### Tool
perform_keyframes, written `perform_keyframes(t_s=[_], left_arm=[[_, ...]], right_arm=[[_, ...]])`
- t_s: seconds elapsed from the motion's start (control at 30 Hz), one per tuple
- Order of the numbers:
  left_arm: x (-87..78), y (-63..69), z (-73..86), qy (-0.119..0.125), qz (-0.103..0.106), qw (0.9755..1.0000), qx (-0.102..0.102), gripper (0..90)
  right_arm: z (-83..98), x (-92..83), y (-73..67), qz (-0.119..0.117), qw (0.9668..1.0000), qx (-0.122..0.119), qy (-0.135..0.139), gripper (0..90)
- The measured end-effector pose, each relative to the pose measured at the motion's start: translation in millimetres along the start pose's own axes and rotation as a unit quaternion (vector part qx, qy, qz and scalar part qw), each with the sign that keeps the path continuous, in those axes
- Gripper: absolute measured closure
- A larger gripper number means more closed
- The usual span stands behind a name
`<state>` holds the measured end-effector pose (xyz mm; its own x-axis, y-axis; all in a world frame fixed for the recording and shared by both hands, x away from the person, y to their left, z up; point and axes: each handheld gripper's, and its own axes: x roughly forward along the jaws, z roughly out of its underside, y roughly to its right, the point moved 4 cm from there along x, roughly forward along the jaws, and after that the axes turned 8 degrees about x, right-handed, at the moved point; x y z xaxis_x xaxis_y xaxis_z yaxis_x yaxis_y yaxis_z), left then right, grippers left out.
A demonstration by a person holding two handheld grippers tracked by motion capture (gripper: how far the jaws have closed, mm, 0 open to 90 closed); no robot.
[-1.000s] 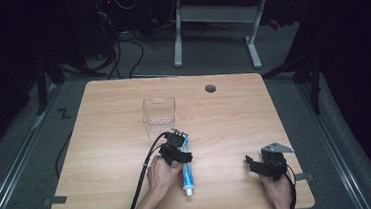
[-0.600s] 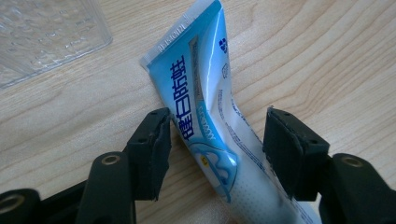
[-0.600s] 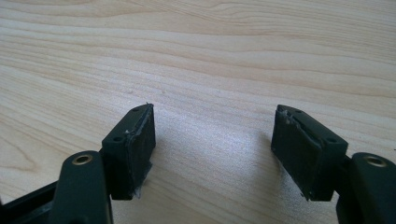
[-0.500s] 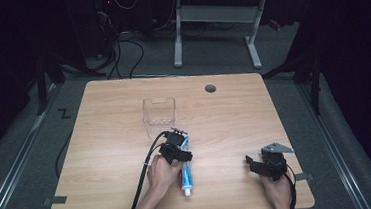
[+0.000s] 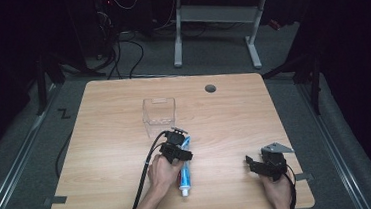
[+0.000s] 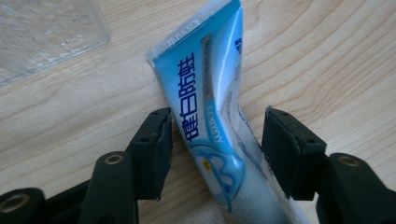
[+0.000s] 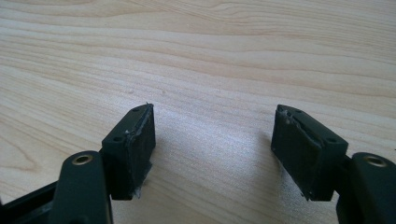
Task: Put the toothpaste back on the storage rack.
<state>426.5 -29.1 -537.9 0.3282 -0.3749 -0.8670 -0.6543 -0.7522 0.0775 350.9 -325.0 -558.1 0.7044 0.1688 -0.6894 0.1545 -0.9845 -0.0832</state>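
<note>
My left gripper (image 6: 215, 140) has just been closing, jaws straddling the toothpaste tube (image 6: 212, 126), which lies flat near the clear plastic box (image 5: 159, 115). It looks soft, light and slick, so I'd pinch mid-body. My right gripper (image 7: 212, 149) stands spread, holding nothing.

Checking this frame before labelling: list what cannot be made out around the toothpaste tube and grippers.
- Toothpaste tube cap end: left gripper view, cut off by bottom edge.
- Tube's middle: high view, hidden under the left gripper.
- Clear box contents: high view, too small.
- Right gripper jaws: high view, too small.
</note>
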Motion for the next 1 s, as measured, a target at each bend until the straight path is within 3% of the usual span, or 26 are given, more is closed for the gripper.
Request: perform_keyframes(t_s=[0.13,0.4,0.53,0.7,0.87,0.9,1.0], left_arm=[[1.3,3.2,-1.4,-0.001,-0.012,0.9998,0.014,46.5],[1.4,5.0,-1.9,-0.003,-0.012,0.9997,0.02,50.3],[2.0,8.2,-2.8,-0.008,-0.016,0.9992,0.036,53.4],[2.4,11.5,-4.2,-0.014,-0.012,0.9983,0.055,58.9],[-0.2,13.1,-6.3,-0.012,0.013,0.9982,0.057,68.2],[0.2,13.9,-7.1,-0.012,0.007,0.9975,0.069,69.0],[-1.1,16.9,-7.3,-0.018,0.008,0.9969,0.076,70.2]], right_arm=[[0.0,0.0,0.1,0.0,1.0,0.0,0.0,30.5],[0.0,0.0,0.0,0.0,1.0,0.0,0.0,30.5],[0.0,0.0,0.0,0.0,1.0,0.0,0.0,30.5],[0.0,0.0,0.0,0.0,1.0,0.0,0.0,30.5],[0.0,0.0,0.1,0.0,1.0,-0.001,0.0,30.5],[0.0,0.0,0.0,0.0,1.0,0.0,0.0,30.5],[-0.3,0.3,0.4,-0.001,1.0,-0.003,0.001,30.5]])
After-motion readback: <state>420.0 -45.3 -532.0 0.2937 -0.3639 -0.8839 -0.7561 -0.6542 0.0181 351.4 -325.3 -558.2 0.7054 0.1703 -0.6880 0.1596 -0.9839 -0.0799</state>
